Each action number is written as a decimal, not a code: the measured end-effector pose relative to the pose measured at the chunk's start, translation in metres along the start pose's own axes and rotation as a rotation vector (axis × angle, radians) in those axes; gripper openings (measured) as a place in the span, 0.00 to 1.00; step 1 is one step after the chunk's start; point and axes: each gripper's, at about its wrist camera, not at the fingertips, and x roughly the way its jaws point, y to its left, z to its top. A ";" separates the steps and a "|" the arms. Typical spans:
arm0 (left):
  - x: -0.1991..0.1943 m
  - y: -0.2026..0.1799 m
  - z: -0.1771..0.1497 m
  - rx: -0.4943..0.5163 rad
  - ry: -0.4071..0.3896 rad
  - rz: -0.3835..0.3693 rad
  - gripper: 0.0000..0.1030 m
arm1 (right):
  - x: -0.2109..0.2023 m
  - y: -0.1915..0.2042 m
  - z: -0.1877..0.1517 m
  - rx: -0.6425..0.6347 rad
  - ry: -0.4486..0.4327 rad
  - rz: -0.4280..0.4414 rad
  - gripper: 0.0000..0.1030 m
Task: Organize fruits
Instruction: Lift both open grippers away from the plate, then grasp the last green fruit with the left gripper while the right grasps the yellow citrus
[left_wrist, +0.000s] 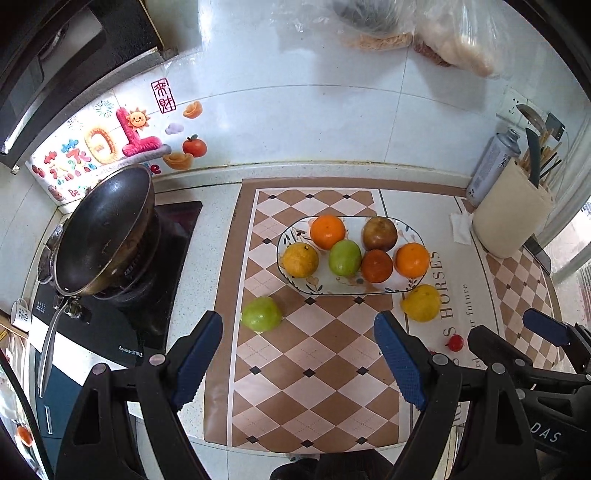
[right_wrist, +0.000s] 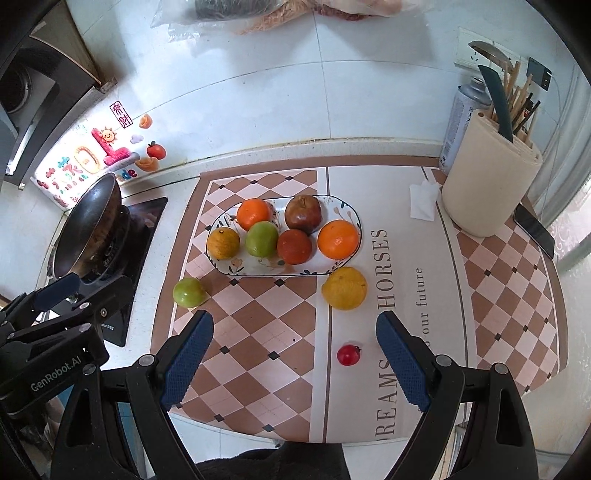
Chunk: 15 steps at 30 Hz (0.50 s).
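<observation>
A patterned oval plate (left_wrist: 291, 284) (right_wrist: 236, 271) holds several fruits: oranges, a green one, a brown one, a dark red one, a yellow-orange one. On the mat beside it lie a green fruit (left_wrist: 261, 314) (right_wrist: 189, 292), a yellow fruit (left_wrist: 422, 302) (right_wrist: 344, 288) and a small red fruit (left_wrist: 455, 342) (right_wrist: 348, 355). My left gripper (left_wrist: 301, 358) hangs open above the mat, short of the plate, with nothing between its blue pads. My right gripper (right_wrist: 295, 362) is open too, empty, with the red fruit below its gap. Each gripper shows at the edge of the other's view.
A black wok (left_wrist: 105, 232) (right_wrist: 88, 221) sits on the cooktop at the left. A cream utensil holder (left_wrist: 511, 218) (right_wrist: 491, 184) with a spray can stands at the right, a tissue (right_wrist: 423, 201) and a phone (right_wrist: 533, 229) near it. Plastic bags hang on the tiled wall.
</observation>
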 end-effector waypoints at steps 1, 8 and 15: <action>0.000 0.000 0.000 0.000 -0.002 -0.001 0.82 | 0.000 0.000 0.000 0.004 0.001 0.003 0.89; 0.014 0.003 0.006 -0.004 0.020 -0.001 0.82 | 0.017 -0.013 0.006 0.058 0.037 0.065 0.89; 0.072 0.021 0.014 -0.024 0.150 0.017 1.00 | 0.072 -0.066 0.023 0.165 0.120 0.034 0.89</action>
